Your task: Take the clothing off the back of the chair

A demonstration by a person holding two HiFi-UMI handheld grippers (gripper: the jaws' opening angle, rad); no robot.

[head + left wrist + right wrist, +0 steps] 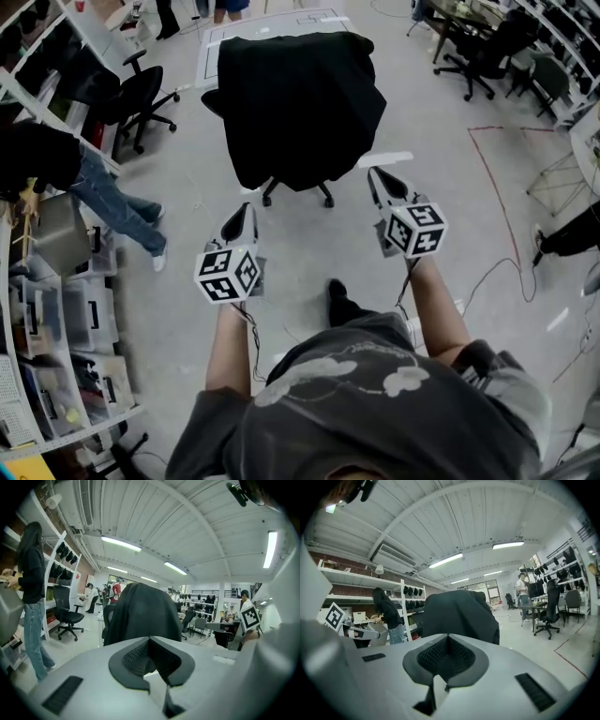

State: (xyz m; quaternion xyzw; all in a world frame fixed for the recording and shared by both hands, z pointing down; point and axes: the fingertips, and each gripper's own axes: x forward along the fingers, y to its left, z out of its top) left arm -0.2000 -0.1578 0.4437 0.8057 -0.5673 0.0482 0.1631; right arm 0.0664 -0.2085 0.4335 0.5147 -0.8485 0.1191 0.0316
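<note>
A black garment (pixel 298 103) hangs draped over the back of an office chair whose wheeled base (pixel 298 190) shows below it. The same garment fills the middle of the left gripper view (pixel 143 613) and the right gripper view (pixel 461 613). My left gripper (pixel 247 208) is shut and empty, short of the garment's lower left edge. My right gripper (pixel 373 172) is shut and empty too, close to the garment's lower right edge without touching it. Both point at the chair.
A person in jeans (pixel 117 202) stands at the left by shelving (pixel 56 309) with bins. Other black office chairs stand at the far left (pixel 141 94) and far right (pixel 487 52). Cables (pixel 497 267) lie on the grey floor at the right.
</note>
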